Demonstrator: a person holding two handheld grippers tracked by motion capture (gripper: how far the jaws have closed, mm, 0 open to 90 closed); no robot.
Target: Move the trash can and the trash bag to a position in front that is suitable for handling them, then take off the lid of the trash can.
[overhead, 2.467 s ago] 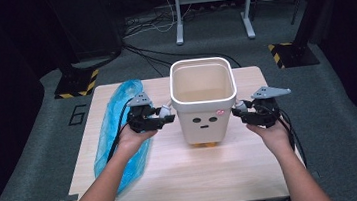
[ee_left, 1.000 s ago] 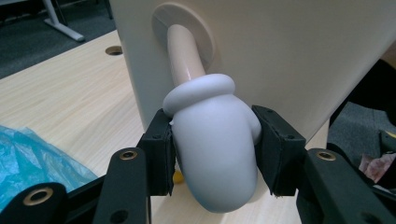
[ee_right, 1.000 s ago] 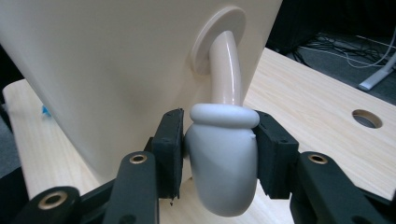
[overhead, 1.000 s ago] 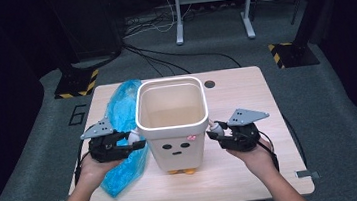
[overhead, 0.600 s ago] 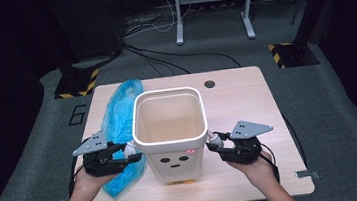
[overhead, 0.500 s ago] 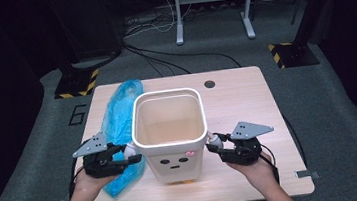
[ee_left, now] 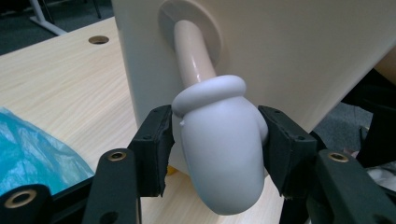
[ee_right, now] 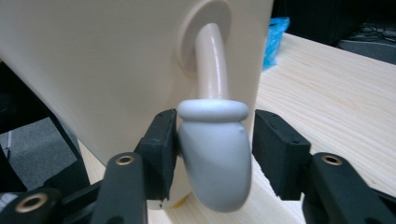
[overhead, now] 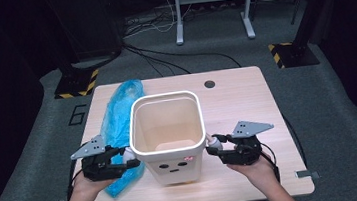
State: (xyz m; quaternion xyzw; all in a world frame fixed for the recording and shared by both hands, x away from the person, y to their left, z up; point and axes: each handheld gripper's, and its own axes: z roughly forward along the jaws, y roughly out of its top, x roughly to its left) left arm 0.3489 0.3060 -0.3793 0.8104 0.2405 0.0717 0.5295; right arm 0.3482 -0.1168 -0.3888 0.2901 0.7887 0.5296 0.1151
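The bin (overhead: 167, 132) sits closer to the frame's bottom now, upright, mouth up; left gripper (overhead: 122, 159) clamps one arm knob (ee_left: 219, 144), right gripper (overhead: 215, 148) brackets the other with one jaw slightly off.

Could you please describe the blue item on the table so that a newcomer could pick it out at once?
Start at the light wooden table and find the cream bin with a face near its front edge. Just to the bin's left lies the blue plastic bag, stretched from back to front. It is the one soft, crinkled, translucent blue thing there.
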